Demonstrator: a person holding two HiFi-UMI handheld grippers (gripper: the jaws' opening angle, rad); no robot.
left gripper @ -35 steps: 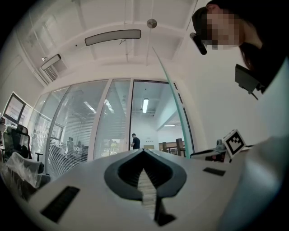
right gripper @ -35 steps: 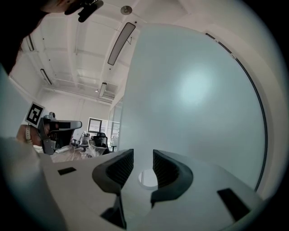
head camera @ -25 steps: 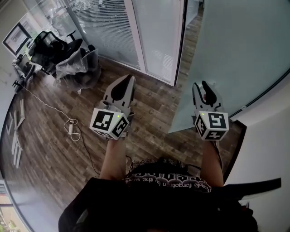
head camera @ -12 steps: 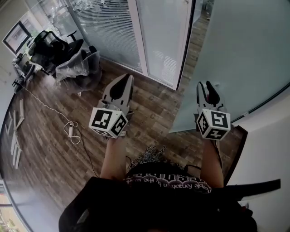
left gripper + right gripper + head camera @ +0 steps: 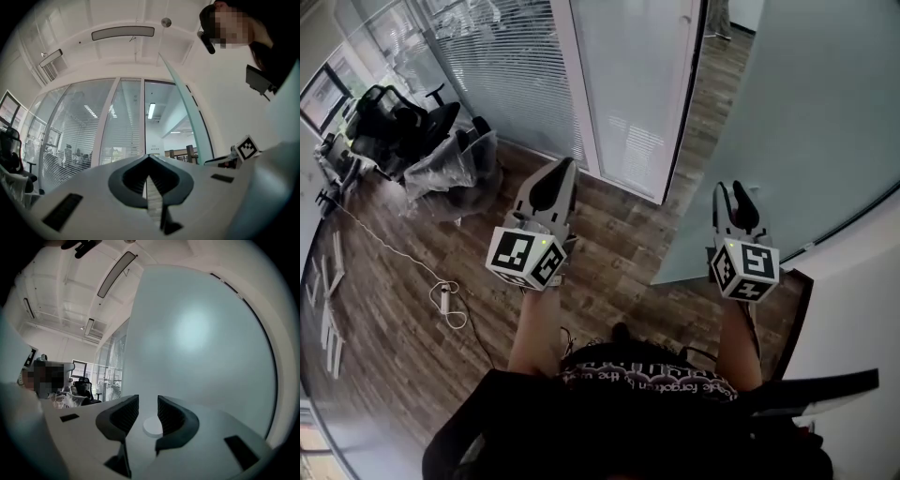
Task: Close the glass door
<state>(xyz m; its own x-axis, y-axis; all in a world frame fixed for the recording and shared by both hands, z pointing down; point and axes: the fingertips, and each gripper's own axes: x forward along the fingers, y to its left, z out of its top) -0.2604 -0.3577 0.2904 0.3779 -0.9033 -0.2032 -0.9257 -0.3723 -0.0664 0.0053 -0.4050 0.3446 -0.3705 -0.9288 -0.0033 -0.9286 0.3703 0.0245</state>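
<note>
The right hand-held gripper sits right of centre in the head view, released: in its own view its jaws stand a little apart with nothing gripped between them. Just ahead of them is the door, a frosted pale-green pane that fills the right of the head view and nearly all of the right gripper view. Whether the tips touch the glass cannot be told.

The left hand-held gripper, left of centre, is clenched on nothing; its own view shows the jaws pressed together and aimed at the doorway.

The door stands open. Its free edge runs from top centre down toward lower centre, leaving a wedge of wood floor between it and the dark-edged frame.

The step looks like setting the right jaws on the pane to push. No handle shows, so a flat push is the likely way:
- Press square to the glass near the free edge, since smooth glass may let angled tips slide.
- Push slowly and evenly toward the frame.
- Keep the left one out of the narrowing gap.
</note>
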